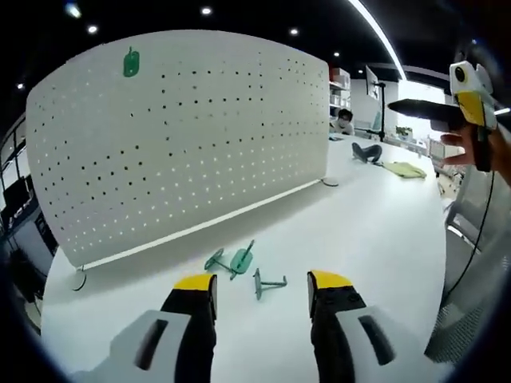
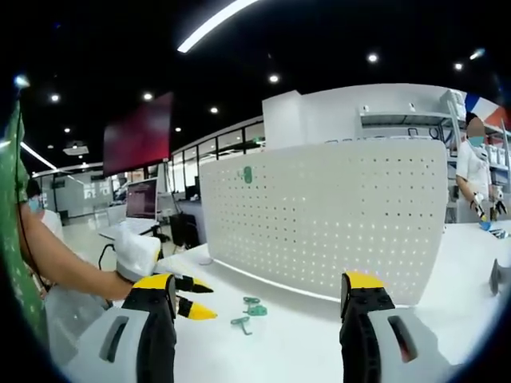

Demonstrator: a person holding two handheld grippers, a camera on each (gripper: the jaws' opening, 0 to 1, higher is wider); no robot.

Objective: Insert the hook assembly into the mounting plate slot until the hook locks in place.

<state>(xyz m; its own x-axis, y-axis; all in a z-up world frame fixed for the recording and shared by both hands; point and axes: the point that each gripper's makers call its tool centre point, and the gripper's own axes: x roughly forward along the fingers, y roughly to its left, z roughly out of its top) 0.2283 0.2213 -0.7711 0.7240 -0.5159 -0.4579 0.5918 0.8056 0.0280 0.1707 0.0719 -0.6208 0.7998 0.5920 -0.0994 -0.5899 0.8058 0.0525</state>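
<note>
Left gripper view: left claw (image 1: 262, 289) spread wide (empty), over green hooks (image 1: 239, 259); right claw (image 2: 261, 293) likewise.

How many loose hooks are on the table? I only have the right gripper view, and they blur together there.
Observer: The left gripper view shows three green hook pieces on the table in front of the pegboard. Two lie close together and one lies apart.
Operator: Is the left hand-held gripper holding any?
Observer: No. The left hand-held gripper is open, and the separate piece lies ungripped on the table near its jaw tips.
</note>
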